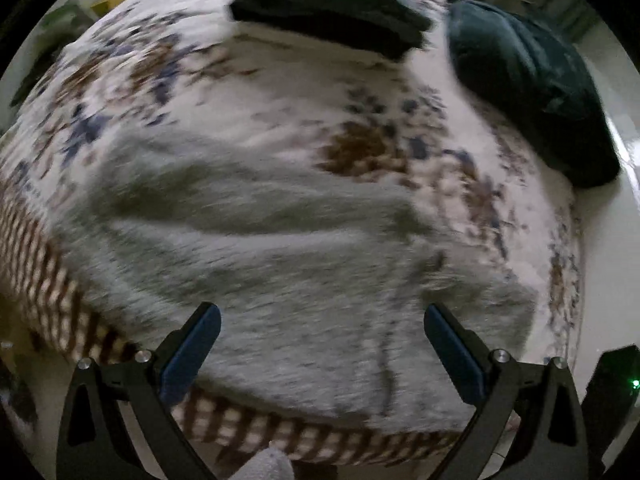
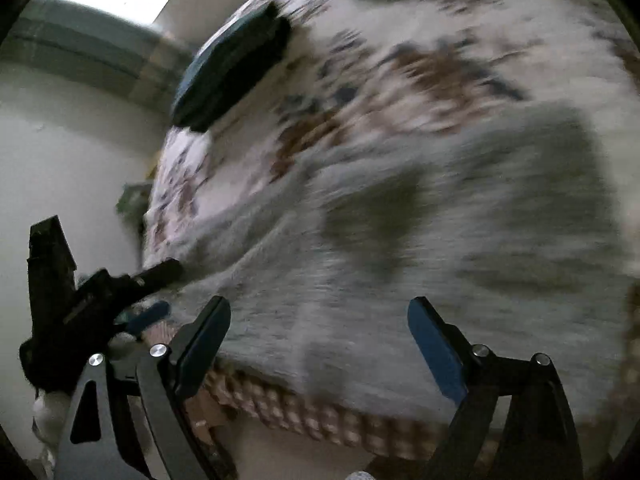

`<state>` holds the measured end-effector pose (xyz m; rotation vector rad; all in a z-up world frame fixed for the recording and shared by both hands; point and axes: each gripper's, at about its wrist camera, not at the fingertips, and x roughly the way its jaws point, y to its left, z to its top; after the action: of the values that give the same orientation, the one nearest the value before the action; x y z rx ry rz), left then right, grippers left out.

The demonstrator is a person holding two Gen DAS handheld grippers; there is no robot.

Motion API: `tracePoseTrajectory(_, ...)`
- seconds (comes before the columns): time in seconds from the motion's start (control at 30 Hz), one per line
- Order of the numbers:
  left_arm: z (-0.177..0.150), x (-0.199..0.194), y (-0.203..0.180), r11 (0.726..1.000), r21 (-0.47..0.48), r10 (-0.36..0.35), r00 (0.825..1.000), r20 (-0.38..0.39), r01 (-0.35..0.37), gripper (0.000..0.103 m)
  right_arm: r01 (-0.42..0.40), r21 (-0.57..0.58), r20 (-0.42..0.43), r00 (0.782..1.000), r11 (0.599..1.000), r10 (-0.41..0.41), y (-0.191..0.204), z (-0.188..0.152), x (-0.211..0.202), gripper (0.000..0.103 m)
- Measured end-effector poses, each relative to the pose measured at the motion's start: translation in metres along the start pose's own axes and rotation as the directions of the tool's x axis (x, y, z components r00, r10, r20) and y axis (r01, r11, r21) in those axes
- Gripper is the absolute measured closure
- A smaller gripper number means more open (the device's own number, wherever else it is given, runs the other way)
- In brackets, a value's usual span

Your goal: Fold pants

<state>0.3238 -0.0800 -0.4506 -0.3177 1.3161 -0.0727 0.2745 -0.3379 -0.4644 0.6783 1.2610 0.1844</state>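
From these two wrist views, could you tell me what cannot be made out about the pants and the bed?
- Grey pants: motion blur in both views hides waistband, legs and fold lines.
- Right wrist view: the frame's right edge cuts off the pants.
- Left gripper in the right wrist view: dark and blurred.
- Dark folded stack and dark pillow: too blurred to identify further.

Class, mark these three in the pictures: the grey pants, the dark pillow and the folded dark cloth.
Grey pants [image 1: 280, 264], left wrist view, middle of the fabric.
Dark pillow [image 1: 528, 92], left wrist view, centre of its top face.
Folded dark cloth [image 1: 328, 12], left wrist view, middle of its top.
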Motion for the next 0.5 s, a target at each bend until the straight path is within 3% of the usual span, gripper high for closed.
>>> tracePoseTrajectory(0.07,0.003,0.014,-0.018,0.999,0.052,-0.007,1.0,-0.021,0.008,0.0,0.098,0.037,0.013,0.995,0.995,-0.098,-0.022,0.004,-0.03,0.011)
tracePoseTrajectory(0.1,0.004,0.023,-0.027,0.997,0.077,0.006,0.999,-0.039,-0.003,0.0,0.175,0.068,0.008,0.984,0.982,-0.176,-0.041,0.004,-0.039,0.011)
tracePoseTrajectory(0.23,0.011,0.072,-0.056,0.99,0.138,0.025,0.995,-0.097,-0.012,0.0,0.342,0.191,-0.031,0.939,0.92,-0.343,-0.097,-0.001,-0.06,0.011)
tracePoseTrajectory(0.33,0.017,0.113,-0.071,0.988,0.153,0.017,0.985,-0.174,0.01,0.01,0.358,0.269,-0.053,0.932,0.894,-0.358,-0.133,-0.007,-0.061,0.011)
tracePoseTrajectory(0.37,0.018,0.122,-0.076,0.986,0.164,0.013,0.983,-0.185,0.017,0.028,0.354,0.292,-0.058,0.934,0.889,-0.352,-0.141,-0.01,-0.059,0.011)
tracePoseTrajectory(0.4,0.019,0.13,-0.082,0.982,0.189,0.005,0.983,-0.185,0.03,0.059,0.344,0.311,-0.064,0.938,0.886,-0.342,-0.15,-0.013,-0.055,0.011)
tracePoseTrajectory(0.43,0.017,0.132,-0.087,0.977,0.211,-0.001,0.984,-0.18,0.039,0.076,0.349,0.328,-0.08,0.936,0.878,-0.343,-0.157,-0.017,-0.051,0.011)
tracePoseTrajectory(0.5,0.015,0.13,-0.097,0.96,0.278,0.006,0.991,-0.133,0.032,0.092,0.347,0.345,-0.092,0.937,0.872,-0.337,-0.166,-0.022,-0.043,0.011)
